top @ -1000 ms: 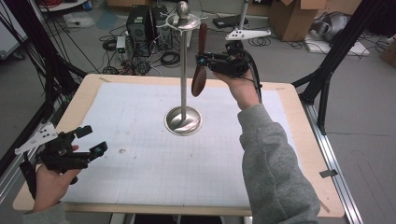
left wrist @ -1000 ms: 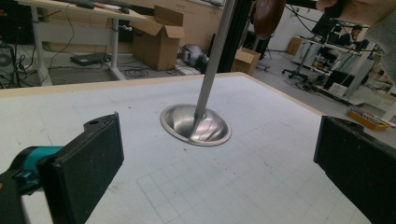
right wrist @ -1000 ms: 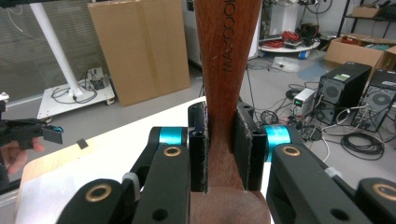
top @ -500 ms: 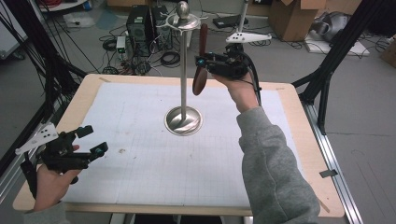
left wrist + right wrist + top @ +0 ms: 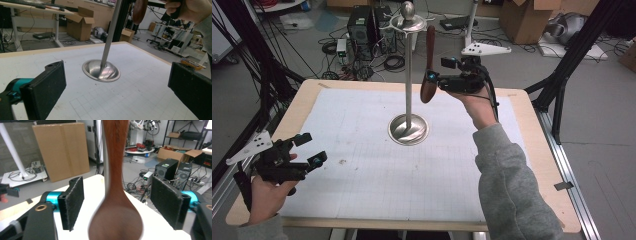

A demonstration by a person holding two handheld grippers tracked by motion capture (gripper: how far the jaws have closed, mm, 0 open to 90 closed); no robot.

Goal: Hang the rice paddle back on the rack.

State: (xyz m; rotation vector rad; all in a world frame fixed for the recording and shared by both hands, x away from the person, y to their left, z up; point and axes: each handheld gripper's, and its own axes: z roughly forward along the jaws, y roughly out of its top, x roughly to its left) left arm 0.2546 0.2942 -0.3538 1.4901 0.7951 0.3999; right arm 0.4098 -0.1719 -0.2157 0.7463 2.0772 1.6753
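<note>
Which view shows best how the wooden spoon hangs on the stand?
The high view: the wooden spoon hangs from the stand top, bowl down. The right gripper view shows its blurred bowl between the open jaws; the left gripper view shows a dark bit at the top edge.

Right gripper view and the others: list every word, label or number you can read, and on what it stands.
None can be read.
Computer tower: a small greenish label, too blurred to read.
Cardboard boxes: no print that I can make out.
Wooden spoon, metal stand, white grid mat: no lettering.
</note>
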